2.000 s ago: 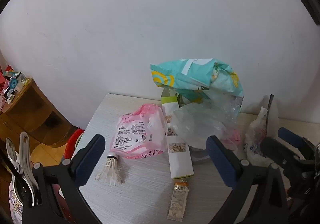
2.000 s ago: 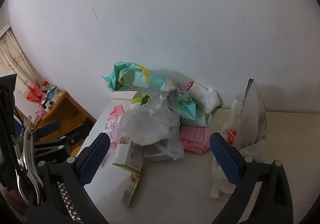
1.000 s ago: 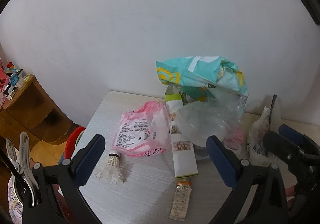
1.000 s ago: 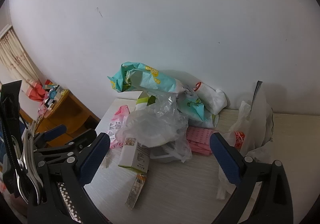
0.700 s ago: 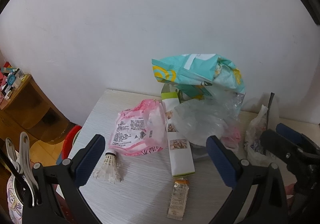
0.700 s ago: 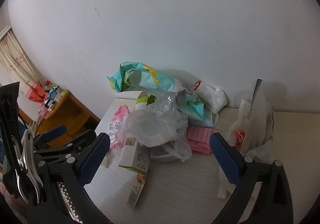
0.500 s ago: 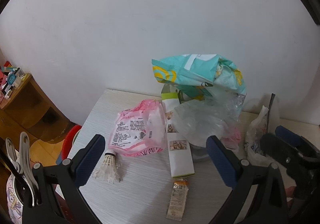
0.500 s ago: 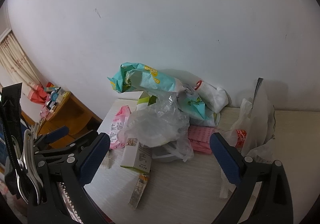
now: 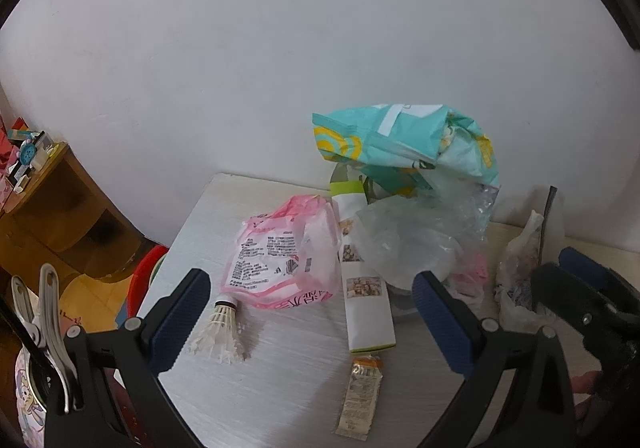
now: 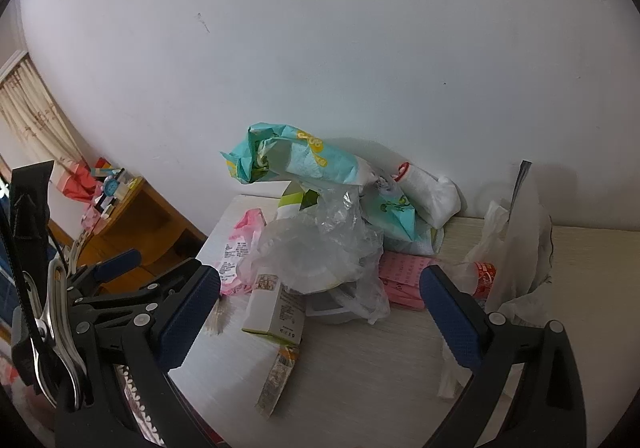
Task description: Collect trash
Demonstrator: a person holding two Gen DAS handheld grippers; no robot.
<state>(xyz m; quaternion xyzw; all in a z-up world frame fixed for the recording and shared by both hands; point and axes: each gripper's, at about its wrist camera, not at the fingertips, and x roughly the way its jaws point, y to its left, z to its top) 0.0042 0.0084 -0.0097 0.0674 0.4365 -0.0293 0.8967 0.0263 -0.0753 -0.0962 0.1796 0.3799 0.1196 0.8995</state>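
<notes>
Trash lies on a pale wooden table [image 9: 280, 388]: a pink printed bag [image 9: 276, 264], a white shuttlecock [image 9: 218, 332], a white and green carton [image 9: 366, 304], a small orange sachet [image 9: 360, 392], a clear plastic bag [image 9: 408, 236] and a teal printed bag [image 9: 404, 144] on top of the pile. My left gripper [image 9: 312, 320] is open and empty, hovering above the table's near edge. My right gripper [image 10: 320, 312] is open and empty, in front of the carton [image 10: 272, 304] and clear bag [image 10: 316, 252]. The right gripper shows at the right edge of the left view [image 9: 588, 296].
A white plastic bag with a black strip [image 10: 508, 256] stands at the table's right. A pink flat pack [image 10: 400, 276] lies behind the pile. A wooden shelf unit [image 9: 44, 216] stands left of the table, a red basin [image 9: 144, 268] beside it. A white wall is behind.
Both grippers have drifted slightly; the views shift a little to the right and back. Nothing on the table has moved and both grippers stay open.
</notes>
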